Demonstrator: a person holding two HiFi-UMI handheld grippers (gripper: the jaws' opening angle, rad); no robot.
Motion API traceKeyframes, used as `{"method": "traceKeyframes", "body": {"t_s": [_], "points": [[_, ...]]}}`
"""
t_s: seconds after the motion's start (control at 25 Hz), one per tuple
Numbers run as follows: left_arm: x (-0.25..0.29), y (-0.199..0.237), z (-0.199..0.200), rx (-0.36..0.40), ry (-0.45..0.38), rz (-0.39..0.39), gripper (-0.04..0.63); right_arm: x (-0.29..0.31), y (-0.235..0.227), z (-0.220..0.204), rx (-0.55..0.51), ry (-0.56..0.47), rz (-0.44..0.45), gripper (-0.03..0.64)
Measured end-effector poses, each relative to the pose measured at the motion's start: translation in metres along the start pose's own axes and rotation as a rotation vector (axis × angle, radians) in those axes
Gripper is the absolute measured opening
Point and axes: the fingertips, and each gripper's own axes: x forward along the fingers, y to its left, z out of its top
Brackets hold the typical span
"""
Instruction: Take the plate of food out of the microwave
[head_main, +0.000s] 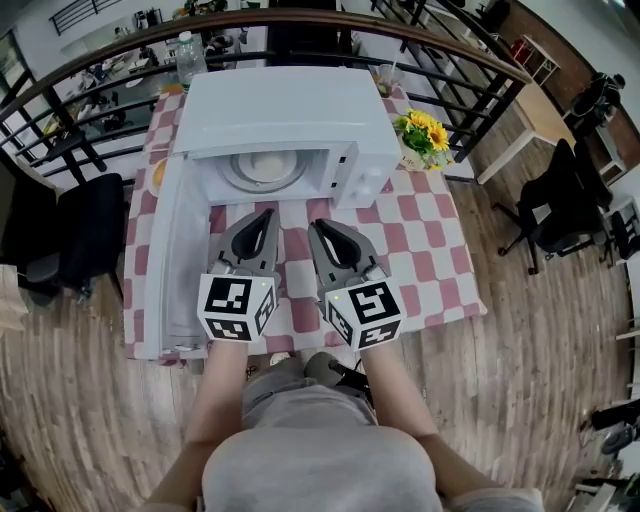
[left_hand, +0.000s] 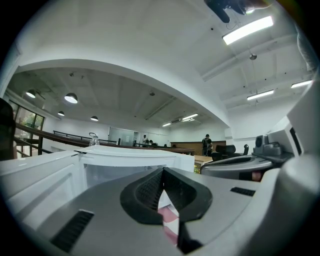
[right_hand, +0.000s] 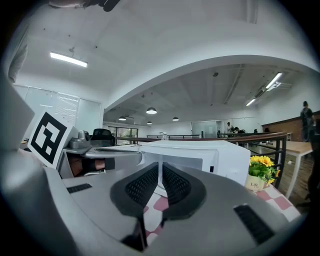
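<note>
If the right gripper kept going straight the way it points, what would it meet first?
Likely the microwave: the right gripper aims at the lower edge of its open cavity, with the plate just beyond. Depth is unclear.

Left claw (head_main: 267, 214) and right claw (head_main: 318, 226) point forward, level, both closed.

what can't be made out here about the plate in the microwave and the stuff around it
- Food on the plate: head view, washed-out white, and the microwave roof covers its back.
- Orange item beside it: head view, mostly behind the open door.
- Plate in both gripper views: the shut jaws cover the cavity floor.
</note>
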Motion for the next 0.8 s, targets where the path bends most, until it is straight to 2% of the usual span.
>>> {"method": "traceKeyframes", "body": {"t_s": [0.12, 0.2, 0.32, 0.44, 0.56, 0.8], "points": [[0.001, 0.007, -0.002, 0.002, -0.002, 0.015, 0.003, 0.007, -0.004, -0.002, 0.012, -0.007, 0.007, 0.038], [0.003, 0.011, -0.003, -0.005, 0.001, 0.026, 0.003, 0.011, -0.004, -0.003, 0.026, -0.008, 0.025, 0.131], [0.006, 0.015, -0.003, -0.012, 0.0, 0.035, 0.003, 0.016, -0.004, -0.005, 0.046, -0.016, 0.046, 0.197], [0.01, 0.021, -0.004, -0.02, 0.0, 0.049, 0.003, 0.022, -0.002, -0.007, 0.051, -0.021, 0.076, 0.301], [0.015, 0.027, -0.007, -0.03, 0.003, 0.067, 0.003, 0.029, -0.004, -0.011, 0.103, 0.008, 0.097, 0.307], [0.025, 0.038, -0.01, -0.038, 0.009, 0.091, 0.003, 0.053, -0.025, -0.021, 0.203, 0.045, 0.069, 0.307]]}}
